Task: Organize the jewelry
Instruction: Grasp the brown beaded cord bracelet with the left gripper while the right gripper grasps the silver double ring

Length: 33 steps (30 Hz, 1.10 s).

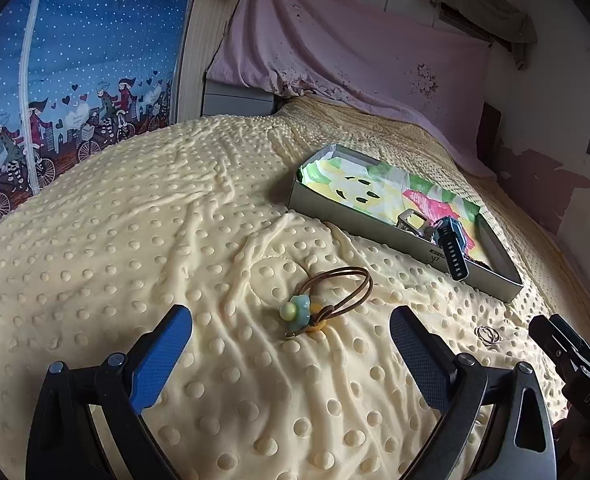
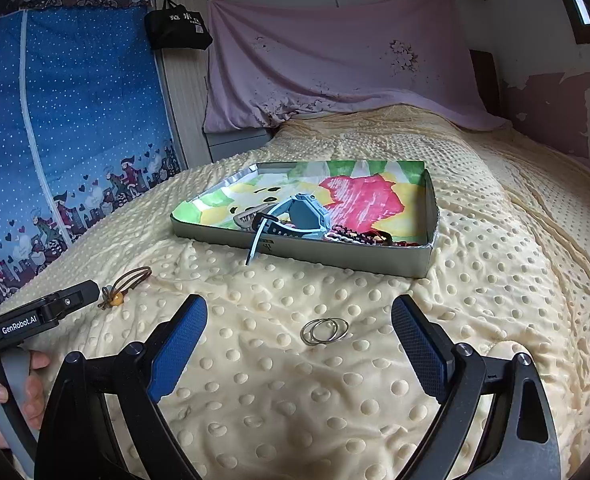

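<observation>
Blue-padded left gripper (image 1: 291, 332) jaws wide over hair tie (image 1: 327, 300), right gripper (image 2: 299, 326) jaws wide w/ rings (image 2: 324, 331) between, both empty.

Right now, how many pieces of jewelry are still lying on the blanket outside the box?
2. A brown cord bracelet with beads lies ahead of the left claw; a pair of linked metal rings lies ahead of the right claw. Blanket folds may hide more.

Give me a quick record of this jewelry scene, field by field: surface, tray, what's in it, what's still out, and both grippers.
surface: dotted yellow blanket
tray: shallow grey box, colourful paper lining
in tray: blue watch, dark beaded bracelet
loose items: brown cord hair tie with charm; silver rings
left gripper: jaws open, facing hair tie
right gripper: jaws open, facing rings
</observation>
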Each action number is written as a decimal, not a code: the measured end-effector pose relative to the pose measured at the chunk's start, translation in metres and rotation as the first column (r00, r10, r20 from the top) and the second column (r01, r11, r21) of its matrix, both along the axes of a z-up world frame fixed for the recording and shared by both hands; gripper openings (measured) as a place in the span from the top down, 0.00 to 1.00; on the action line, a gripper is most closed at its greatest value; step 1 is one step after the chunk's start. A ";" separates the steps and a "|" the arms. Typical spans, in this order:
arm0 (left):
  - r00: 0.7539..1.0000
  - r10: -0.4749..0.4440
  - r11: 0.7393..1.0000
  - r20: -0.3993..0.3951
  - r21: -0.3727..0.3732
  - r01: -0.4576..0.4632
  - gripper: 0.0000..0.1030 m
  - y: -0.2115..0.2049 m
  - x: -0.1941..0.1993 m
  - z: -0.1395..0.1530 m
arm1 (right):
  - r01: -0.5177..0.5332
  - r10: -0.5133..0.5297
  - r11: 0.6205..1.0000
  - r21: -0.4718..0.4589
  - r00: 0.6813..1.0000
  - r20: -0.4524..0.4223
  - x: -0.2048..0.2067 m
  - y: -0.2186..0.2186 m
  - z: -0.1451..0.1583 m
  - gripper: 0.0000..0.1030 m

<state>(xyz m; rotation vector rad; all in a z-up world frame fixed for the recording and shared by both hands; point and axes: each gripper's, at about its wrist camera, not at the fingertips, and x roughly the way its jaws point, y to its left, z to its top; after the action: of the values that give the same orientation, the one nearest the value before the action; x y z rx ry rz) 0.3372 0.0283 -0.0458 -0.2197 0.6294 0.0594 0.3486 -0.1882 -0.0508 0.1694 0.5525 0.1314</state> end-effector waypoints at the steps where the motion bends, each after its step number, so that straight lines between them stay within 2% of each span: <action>1: 1.000 0.002 1.000 0.005 0.009 -0.002 0.03 -0.001 0.001 0.000 | 0.002 -0.002 1.000 -0.001 1.000 0.003 0.002 0.000 0.000 0.12; 6: 1.000 -0.009 0.999 0.007 0.050 0.009 0.03 -0.008 0.010 -0.004 | -0.013 0.013 1.000 0.010 0.999 -0.029 0.012 0.002 -0.009 0.12; 11: 0.999 -0.034 0.998 -0.017 0.050 0.034 0.05 -0.013 0.019 -0.013 | -0.037 0.040 0.999 0.029 0.994 -0.097 0.025 0.003 -0.025 0.12; 15: 0.998 -0.052 0.998 -0.043 0.042 0.053 0.15 -0.016 0.026 -0.022 | -0.043 0.049 0.998 0.045 0.988 -0.144 0.036 0.004 -0.036 0.13; 18: 0.996 -0.054 0.998 -0.072 0.009 0.055 0.22 -0.011 0.033 -0.029 | -0.039 0.049 0.998 0.056 0.982 -0.181 0.044 0.004 -0.043 0.16; 22: 0.996 -0.073 0.997 -0.058 -0.027 0.071 0.27 -0.009 0.033 -0.030 | -0.037 0.050 0.997 0.060 0.971 -0.232 0.057 0.006 -0.051 0.19; 25: 0.994 -0.095 0.995 -0.061 -0.031 0.093 0.36 -0.012 0.035 -0.031 | -0.052 0.068 0.996 0.067 0.962 -0.265 0.063 0.009 -0.057 0.21; 26: 0.993 -0.102 0.994 -0.060 -0.033 0.100 0.40 -0.013 0.035 -0.031 | -0.058 0.076 0.996 0.073 0.959 -0.272 0.065 0.010 -0.059 0.23; 28: 0.992 -0.117 0.993 -0.052 -0.039 0.116 0.46 -0.014 0.035 -0.031 | -0.075 0.099 0.993 0.095 0.956 -0.275 0.066 0.010 -0.061 0.35; 30: 0.989 -0.139 0.989 -0.045 -0.051 0.137 0.57 -0.015 0.035 -0.030 | -0.087 0.115 0.990 0.114 0.955 -0.272 0.066 0.009 -0.063 0.36; 33: 0.986 -0.165 0.985 -0.037 -0.055 0.162 0.66 -0.018 0.035 -0.030 | -0.117 0.151 0.984 0.136 0.952 -0.266 0.066 0.012 -0.063 0.43</action>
<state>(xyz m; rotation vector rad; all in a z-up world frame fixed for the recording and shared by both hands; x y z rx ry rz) 0.3724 0.0099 -0.0757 -0.2169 0.6892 -0.1111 0.4142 -0.1762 -0.1142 0.2691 0.8352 0.2766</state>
